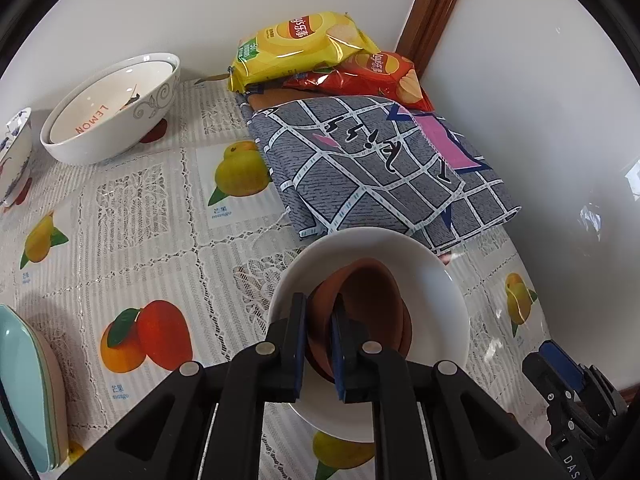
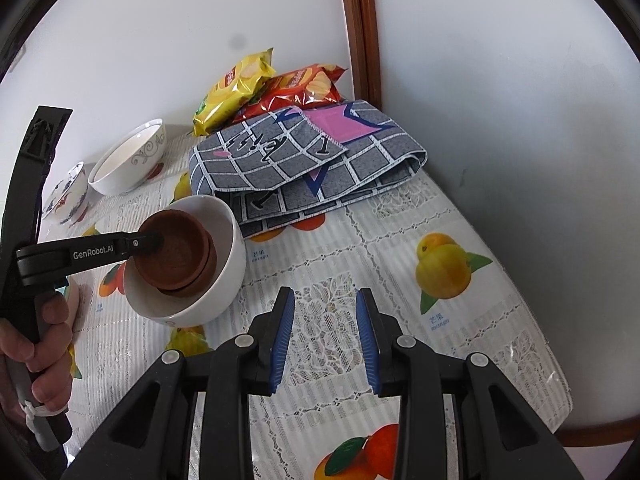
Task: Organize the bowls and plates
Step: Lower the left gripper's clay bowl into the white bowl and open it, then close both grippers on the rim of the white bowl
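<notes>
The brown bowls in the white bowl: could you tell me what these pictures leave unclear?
- Brown bowls, both views: the upper one covers the lower; count unclear.
- Left gripper, left wrist view: its fingers hide the near rim.
- White bowl, left wrist view: the gripper body hides its near edge.

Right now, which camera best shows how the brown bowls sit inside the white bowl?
The right wrist view: the brown bowls sit nested in the white bowl, seen from the side. In the left wrist view the left gripper covers part of them.
</notes>
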A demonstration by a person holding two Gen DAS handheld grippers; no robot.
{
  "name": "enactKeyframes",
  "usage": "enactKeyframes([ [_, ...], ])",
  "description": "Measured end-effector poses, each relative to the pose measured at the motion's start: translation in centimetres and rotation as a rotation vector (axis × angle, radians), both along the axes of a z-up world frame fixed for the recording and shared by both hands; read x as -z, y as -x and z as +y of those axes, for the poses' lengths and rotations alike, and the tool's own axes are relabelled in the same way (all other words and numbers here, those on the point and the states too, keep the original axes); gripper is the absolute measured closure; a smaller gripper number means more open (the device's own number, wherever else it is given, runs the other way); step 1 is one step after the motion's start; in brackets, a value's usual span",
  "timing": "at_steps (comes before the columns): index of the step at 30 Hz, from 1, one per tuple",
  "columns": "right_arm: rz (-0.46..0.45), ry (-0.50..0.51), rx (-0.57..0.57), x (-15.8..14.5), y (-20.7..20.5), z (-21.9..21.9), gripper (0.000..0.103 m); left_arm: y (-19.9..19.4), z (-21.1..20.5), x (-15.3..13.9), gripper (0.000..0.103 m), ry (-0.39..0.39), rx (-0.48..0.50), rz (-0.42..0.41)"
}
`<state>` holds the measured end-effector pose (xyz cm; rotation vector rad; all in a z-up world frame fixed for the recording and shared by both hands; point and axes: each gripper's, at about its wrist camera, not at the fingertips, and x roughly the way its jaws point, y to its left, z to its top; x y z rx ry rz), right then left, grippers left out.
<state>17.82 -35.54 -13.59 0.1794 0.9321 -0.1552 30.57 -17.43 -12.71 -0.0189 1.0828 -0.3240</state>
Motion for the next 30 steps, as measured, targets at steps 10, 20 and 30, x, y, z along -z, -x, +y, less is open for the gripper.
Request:
enactKeyframes([
  [10,0.018,-0.004,-0.007,0.3,-0.1,0.4,0.071,0.2,-0.5,0.1,0.091,0.021,0.03,0.013],
  [20,0.008,-0.011,-0.038,-0.2,-0.7,1.3,0.065,1.6,-0.6,-2.4,0.07,-0.019,0.067,-0.043],
  [30,-0.012,-0.068,-0.097,-0.9,-2.5,2.9,0.065,1.4,2.5,-3.1,0.067,-0.065,-0.02,-0.052],
])
